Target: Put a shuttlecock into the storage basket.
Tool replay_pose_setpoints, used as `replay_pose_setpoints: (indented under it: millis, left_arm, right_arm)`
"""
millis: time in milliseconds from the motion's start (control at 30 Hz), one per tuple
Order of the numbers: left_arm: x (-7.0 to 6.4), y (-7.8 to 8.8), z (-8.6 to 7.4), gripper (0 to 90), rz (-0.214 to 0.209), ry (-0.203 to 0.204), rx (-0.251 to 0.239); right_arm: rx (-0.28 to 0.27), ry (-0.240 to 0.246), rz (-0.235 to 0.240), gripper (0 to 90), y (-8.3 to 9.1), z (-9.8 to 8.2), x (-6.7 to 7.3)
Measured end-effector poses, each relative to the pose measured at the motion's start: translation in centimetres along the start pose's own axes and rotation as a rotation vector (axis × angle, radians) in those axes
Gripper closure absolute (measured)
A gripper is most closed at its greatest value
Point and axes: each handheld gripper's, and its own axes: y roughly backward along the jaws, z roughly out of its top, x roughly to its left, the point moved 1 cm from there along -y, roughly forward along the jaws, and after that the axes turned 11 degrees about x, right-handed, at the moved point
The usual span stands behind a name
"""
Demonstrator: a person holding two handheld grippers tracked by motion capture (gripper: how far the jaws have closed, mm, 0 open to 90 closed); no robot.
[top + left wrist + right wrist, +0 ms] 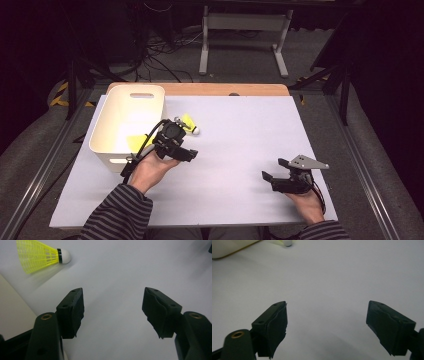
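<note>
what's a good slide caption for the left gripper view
Open left gripper poised over the pale table, a yellow shuttlecock lying ahead to its left.

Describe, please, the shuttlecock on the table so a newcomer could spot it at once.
Start at the white tub on the table's left side. Just right of its wall, past the left tongs, lies the shuttlecock on the pale tabletop. Its bright yellow mesh skirt and white tip stand out.
</note>
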Motion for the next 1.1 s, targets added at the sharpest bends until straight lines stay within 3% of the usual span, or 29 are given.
replay_pose_setpoints:
  millis: [633, 1100]
  left_arm:
    - [-1.0, -2.4, -0.8, 33.9, -0.011, -0.006, 0.01]
    - [-0.8, -3.3, -1.6, 32.8, -0.006, 0.005, 0.005]
  right_arm:
    - [-0.027, -0.012, 0.002, 17.1, -0.2, 0.9, -0.4]
    - [-0.001, 0.016, 0.004, 19.1, -2.6, 3.2, -0.6]
